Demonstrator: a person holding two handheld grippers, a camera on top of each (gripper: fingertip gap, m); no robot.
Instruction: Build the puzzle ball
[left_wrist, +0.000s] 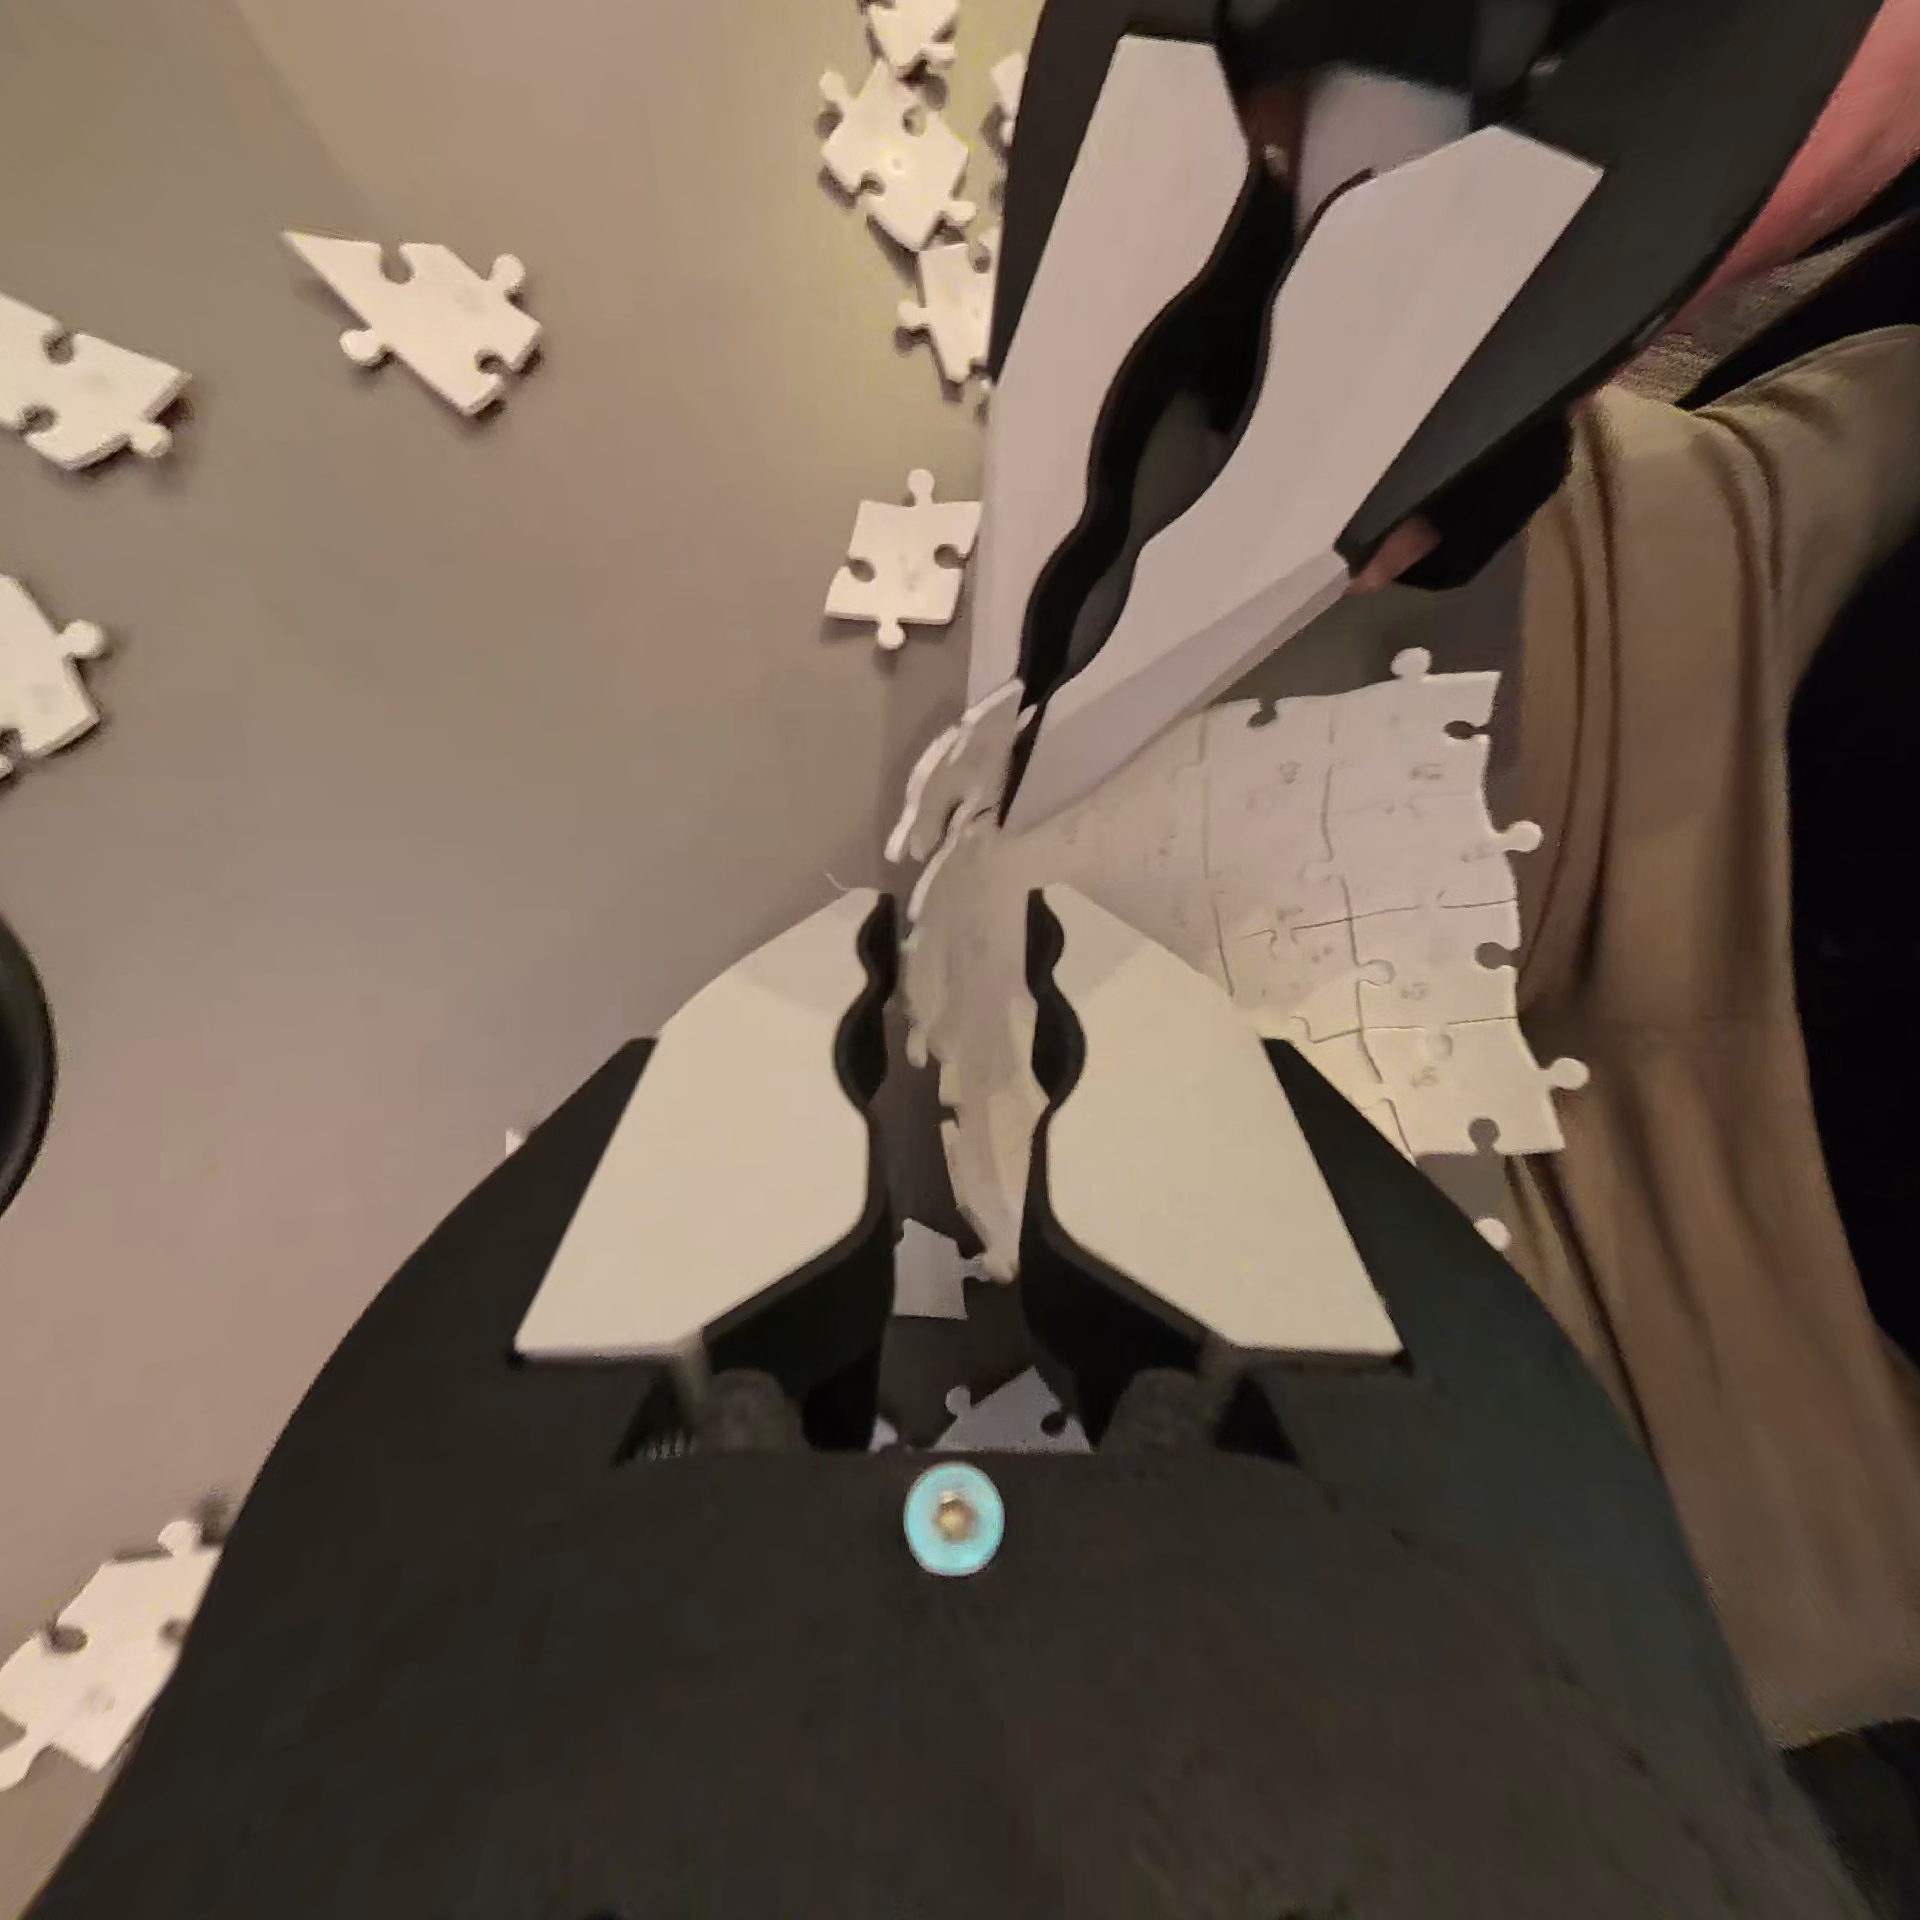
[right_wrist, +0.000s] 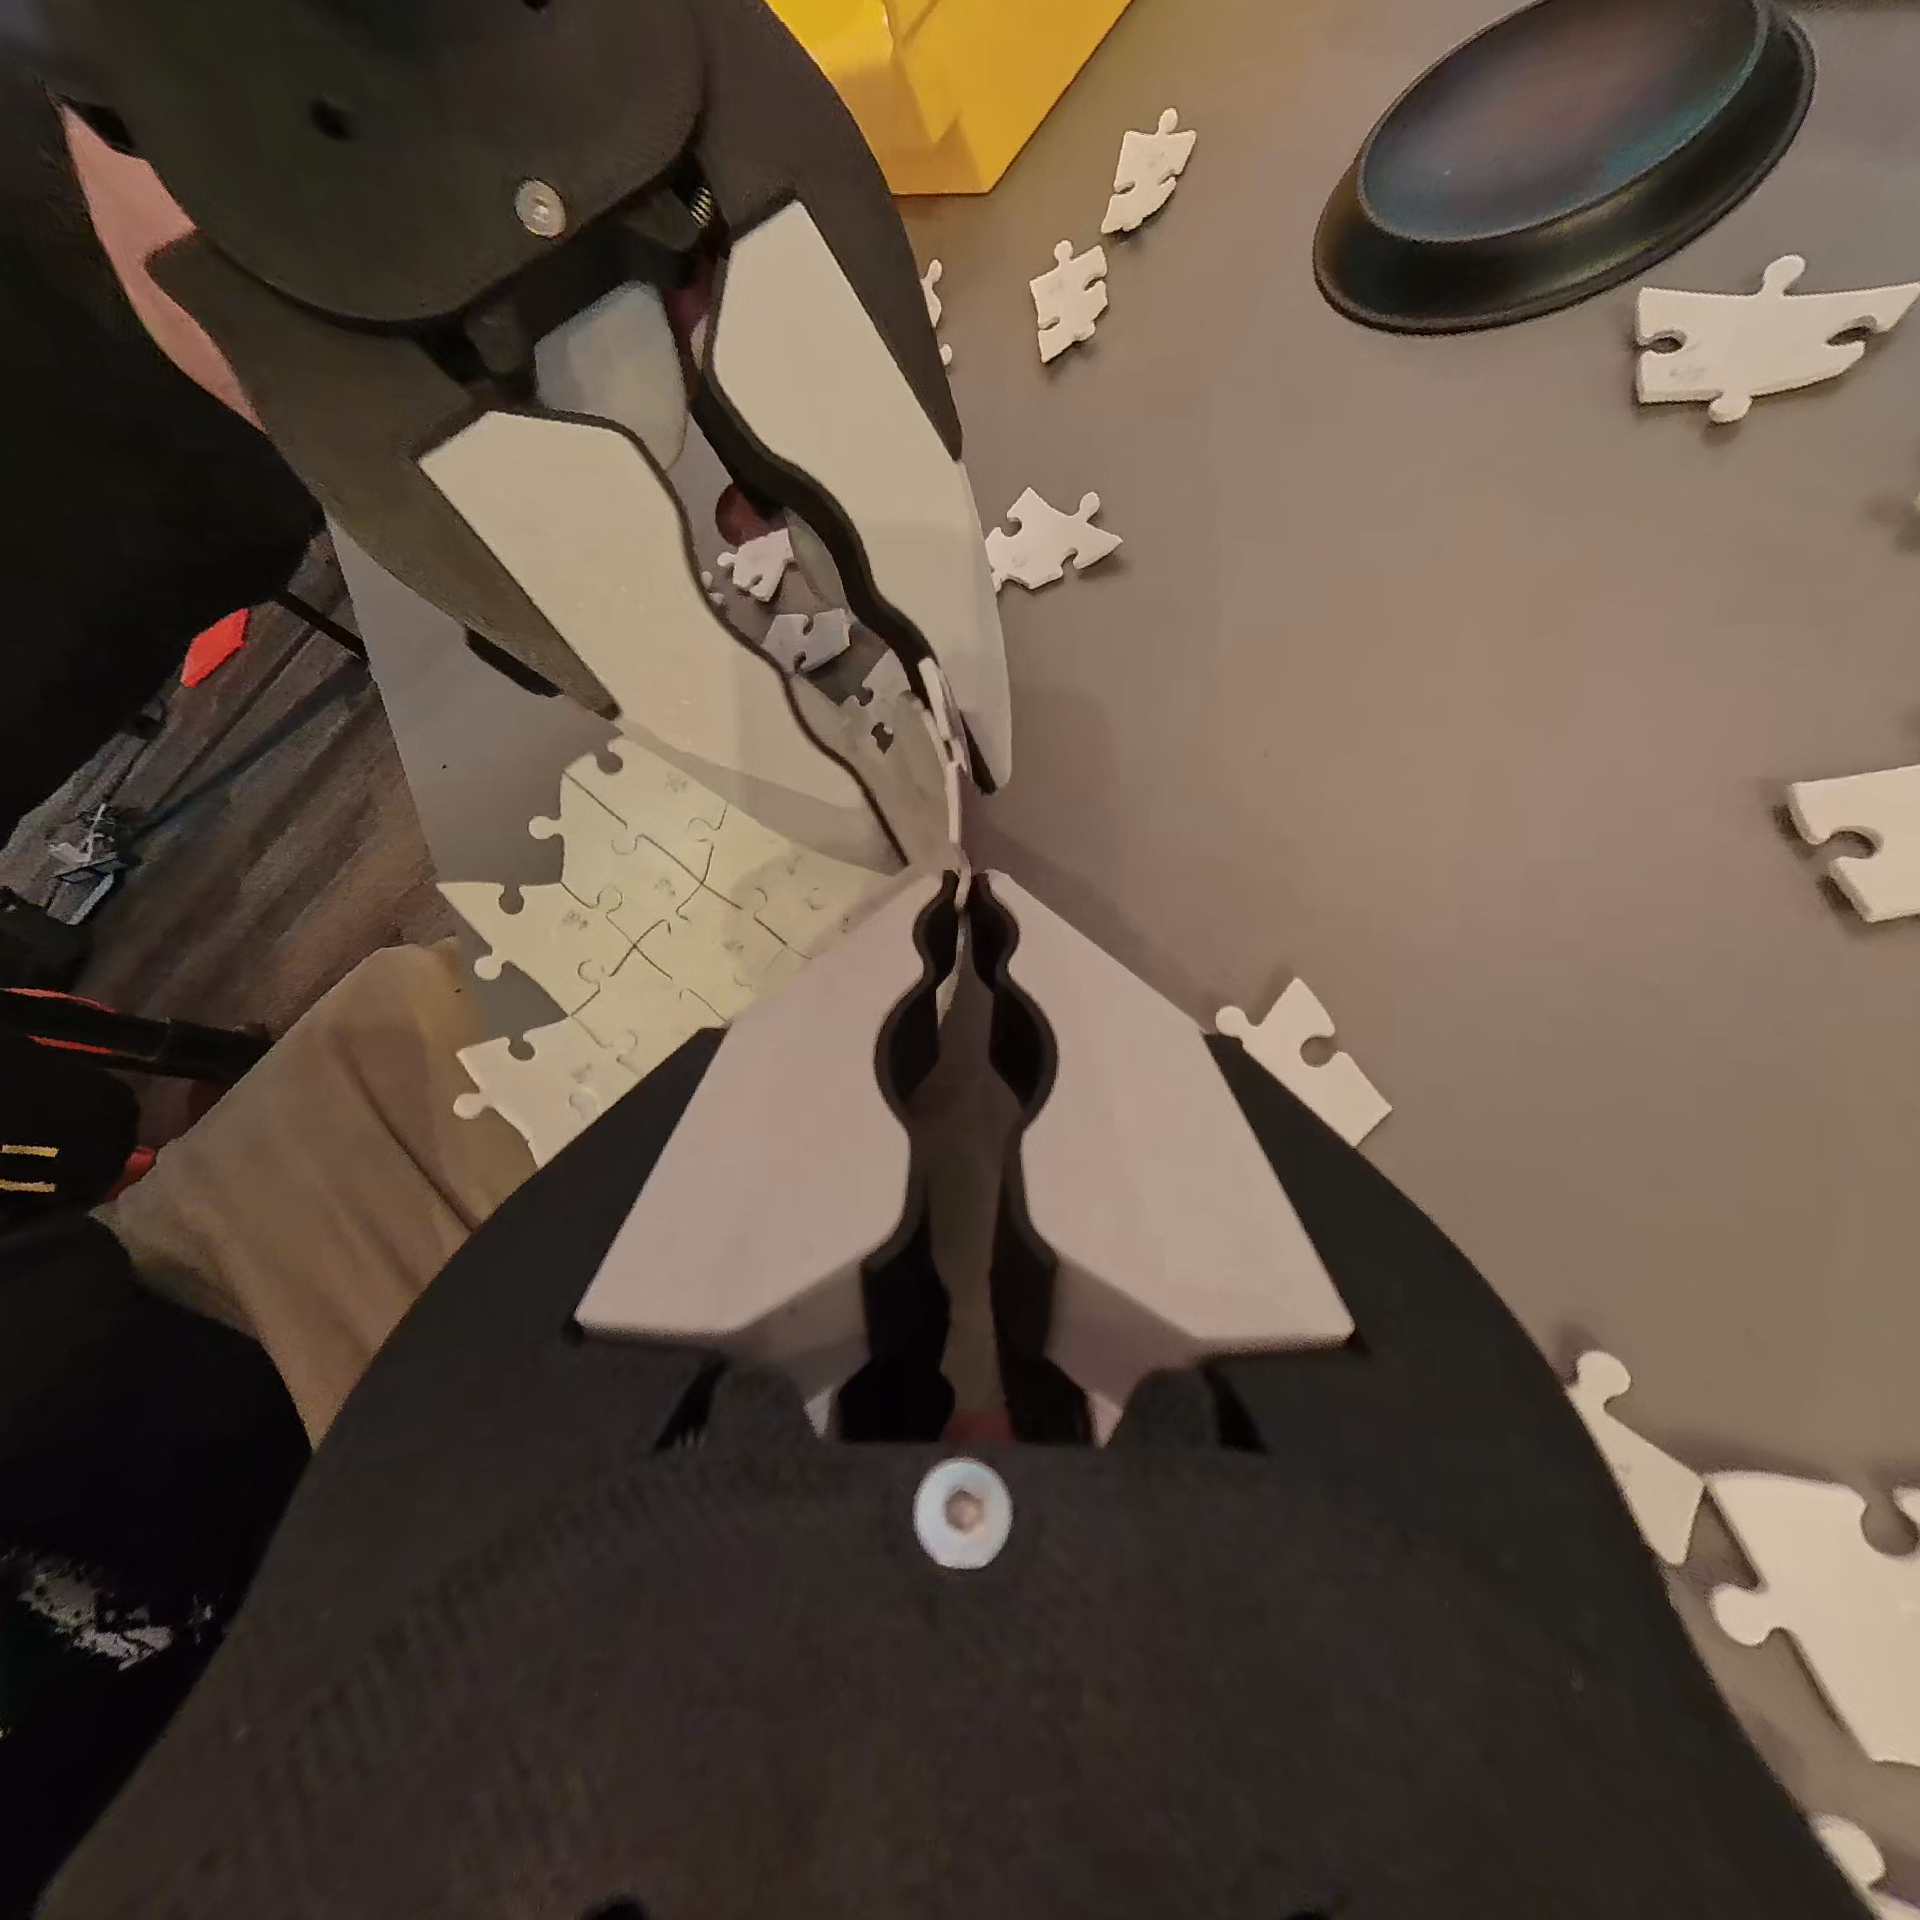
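Curving like a shell, the white assembled puzzle section (left_wrist: 1351, 904) of joined pieces hangs off the grey table (left_wrist: 520, 727) edge. Left gripper (left_wrist: 961, 935) pinches its rim; right gripper (right_wrist: 966, 883) clamps a single piece (left_wrist: 951, 779) against that rim.

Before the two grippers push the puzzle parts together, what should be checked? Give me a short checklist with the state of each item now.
1. Left gripper shut on assembled section: ok.
2. Right gripper shut on single piece: ok.
3. Single piece meets the section's edge: ok, they touch.
4. Tab seated in its slot: cannot tell, blurred and seen edge-on.
5. Section held above the table: ok.
6. Loose pieces within reach for later: ok.
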